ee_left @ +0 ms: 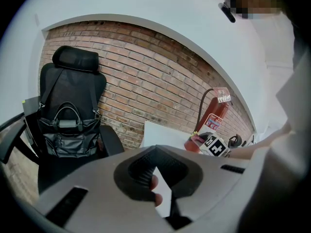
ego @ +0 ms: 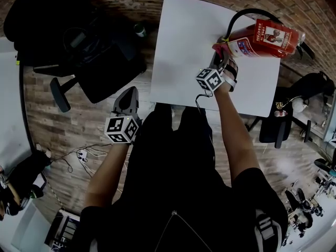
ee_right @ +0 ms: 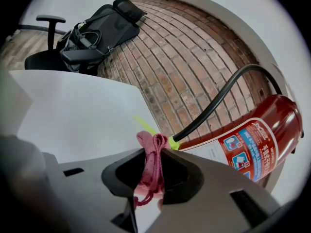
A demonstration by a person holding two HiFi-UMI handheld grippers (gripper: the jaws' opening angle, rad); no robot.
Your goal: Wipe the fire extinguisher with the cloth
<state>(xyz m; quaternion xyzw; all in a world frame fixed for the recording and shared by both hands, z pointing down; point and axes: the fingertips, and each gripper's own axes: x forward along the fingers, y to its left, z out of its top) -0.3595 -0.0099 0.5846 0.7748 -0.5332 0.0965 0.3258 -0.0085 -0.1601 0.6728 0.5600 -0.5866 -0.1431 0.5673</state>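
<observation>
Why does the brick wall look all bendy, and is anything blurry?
Left gripper view: the wide lens bows the brick wall into an arch. Right gripper view: same bending; the near cloth looks soft, the fire extinguisher sharper. Head view: floor planks curve near the edges.

An office-like workroom is indicated: a black office chair (ego: 79,51) carrying a bag (ee_left: 70,132) is seen beside a white table (ego: 184,51) set against a brick wall (ee_left: 146,76), and cables (ego: 89,152) are strewn over the wood-plank floor (ego: 47,125).
</observation>
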